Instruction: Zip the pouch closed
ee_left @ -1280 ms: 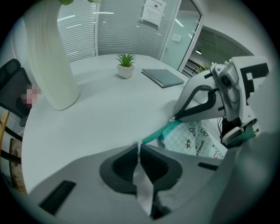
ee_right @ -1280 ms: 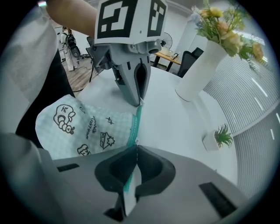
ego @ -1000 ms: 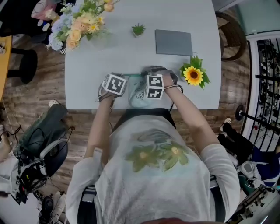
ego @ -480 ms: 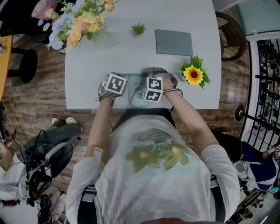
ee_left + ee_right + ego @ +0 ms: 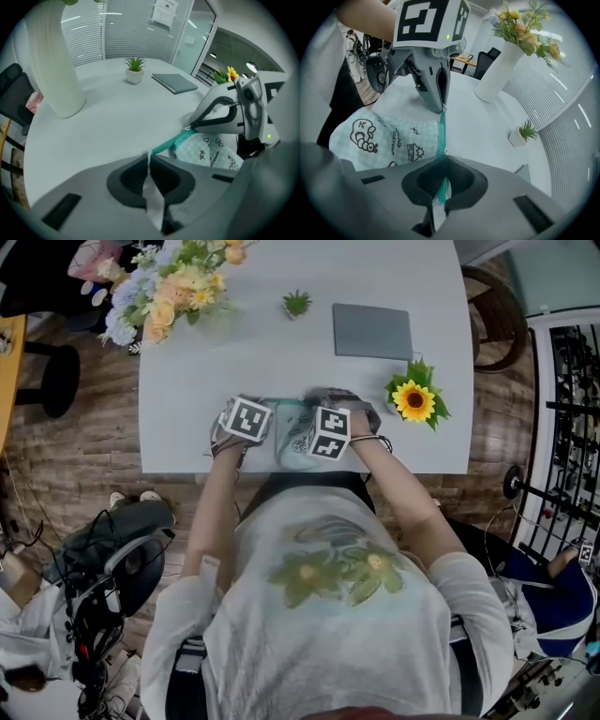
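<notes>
From the head view, a person sits at a pale grey surface (image 5: 272,362); the left claw (image 5: 248,418) and the right claw (image 5: 328,429) stand close together near the surface's near edge, each under its marker cube; the pouch (image 5: 296,439), mint with dark prints, lies between them on the surface; farther off stand a bunch of flowers (image 5: 169,287), a small potted plant (image 5: 296,304), a grey notebook (image 5: 372,331) and a sunflower (image 5: 413,400), all well apart from the pouch.

In the left gripper view, the left claw (image 5: 149,157) is pinched narrow on a thin pale edge at the end of the pouch (image 5: 213,151); the teal zip (image 5: 168,143) runs from those jaws up to the tip of the right claw (image 5: 189,127), where a small metal piece shows; a white vase (image 5: 54,70), the potted plant (image 5: 134,70) and the notebook (image 5: 174,83) stand beyond.

In the right gripper view, the right claw (image 5: 445,159) is closed tight on the zip (image 5: 442,133), its teal teeth showing between the jaws; the pouch (image 5: 386,136) spreads to the left of the zip, flat on the surface; the left claw (image 5: 441,108) grips the zip's far end, pointing steeply down; the vase (image 5: 499,70) of flowers and the potted plant (image 5: 526,131) stand behind to the right.
</notes>
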A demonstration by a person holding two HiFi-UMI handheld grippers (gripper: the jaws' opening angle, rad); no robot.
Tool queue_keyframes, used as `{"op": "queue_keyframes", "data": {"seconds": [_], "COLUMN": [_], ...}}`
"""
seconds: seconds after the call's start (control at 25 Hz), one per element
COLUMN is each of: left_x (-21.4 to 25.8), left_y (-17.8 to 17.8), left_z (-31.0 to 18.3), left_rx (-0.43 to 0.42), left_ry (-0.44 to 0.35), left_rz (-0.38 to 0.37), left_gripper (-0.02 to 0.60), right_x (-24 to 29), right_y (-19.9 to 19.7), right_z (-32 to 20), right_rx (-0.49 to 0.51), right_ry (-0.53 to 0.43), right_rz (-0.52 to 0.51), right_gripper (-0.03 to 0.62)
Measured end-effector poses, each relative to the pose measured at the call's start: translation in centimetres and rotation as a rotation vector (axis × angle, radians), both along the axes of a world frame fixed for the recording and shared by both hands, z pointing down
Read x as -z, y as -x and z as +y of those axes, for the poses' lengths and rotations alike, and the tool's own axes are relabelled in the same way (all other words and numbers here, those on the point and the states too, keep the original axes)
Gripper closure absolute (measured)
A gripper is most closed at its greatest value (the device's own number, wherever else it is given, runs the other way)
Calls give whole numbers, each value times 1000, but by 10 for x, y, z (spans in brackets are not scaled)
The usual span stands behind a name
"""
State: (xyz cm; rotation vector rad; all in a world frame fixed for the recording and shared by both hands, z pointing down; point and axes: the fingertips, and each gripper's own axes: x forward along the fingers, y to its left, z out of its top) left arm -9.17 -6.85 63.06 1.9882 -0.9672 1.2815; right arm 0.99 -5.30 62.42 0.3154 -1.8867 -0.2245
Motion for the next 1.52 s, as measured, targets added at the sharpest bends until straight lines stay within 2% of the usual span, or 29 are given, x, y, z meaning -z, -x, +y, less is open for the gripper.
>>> {"op": "queue_keyframes", "data": {"seconds": [0.2, 0.36, 0.68, 0.92, 1.04, 1.24, 1.36, 1.52], "left_x": [-12, -1, -7, -5, -11, -5, -10, -7], "left_y": [-10, -3, -7, -4, -10, -6, -9, -6], "left_z": [13, 3, 9, 6, 12, 7, 11, 9], "left_rx": [9, 2, 4, 4, 7, 3, 4, 2], "left_ry": [65, 10, 40, 31, 63, 34, 55, 41], "left_rz": [55, 11, 31, 20, 50, 25, 44, 28], "left_gripper": [558, 558, 558, 558, 558, 558, 557, 558], "right_x": [0, 2, 2, 3, 4, 5, 6, 7], "right_y": [-3, -4, -6, -7, -9, -9, -9, -12], "right_z": [0, 4, 6, 6, 6, 7, 8, 9], "right_rx": [-6, 0, -1, -27, -45, -46, -39, -58], "right_ry": [-3, -5, 0, 15, 25, 30, 24, 29], "right_rz": [13, 8, 9, 4, -8, -11, -4, -13], "right_gripper": [576, 576, 576, 576, 576, 576, 576, 576]}}
